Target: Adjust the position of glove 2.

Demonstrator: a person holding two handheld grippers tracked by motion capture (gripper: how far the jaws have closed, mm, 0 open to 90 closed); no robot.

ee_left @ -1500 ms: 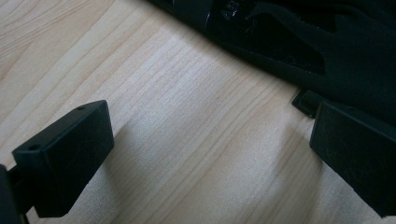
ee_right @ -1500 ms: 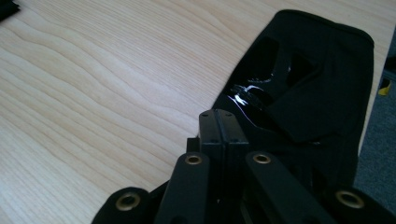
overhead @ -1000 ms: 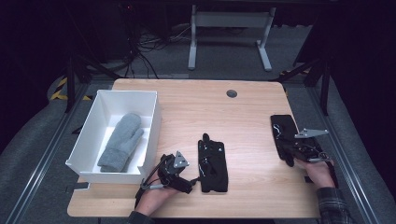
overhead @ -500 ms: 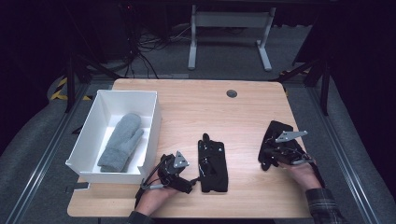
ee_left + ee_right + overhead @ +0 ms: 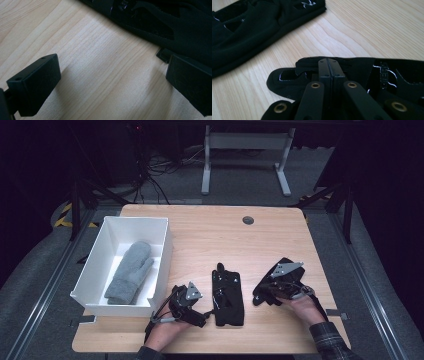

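Hiding much of the held black glove (image 5: pixel 270 287) under the right hand (image 5: pixel 300 302); cutting off the other black glove (image 5: pixel 162 22) at the frame edges. Resting in the white box (image 5: pixel 162 245) at far left: a grey mitten (image 5: pixel 131 272). Pinching the held glove's edge, jaws clenched: right gripper (image 5: pixel 328 65). Standing released, jaws wide over bare table (image 5: pixel 210 230) beside the centre glove: left gripper (image 5: pixel 112 82).

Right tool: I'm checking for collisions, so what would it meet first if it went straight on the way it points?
Probably the flat black fingerless glove lying mid-table. The right tool, shut on a second black glove, points across bare wooden tabletop toward it, though depth is hard to judge.
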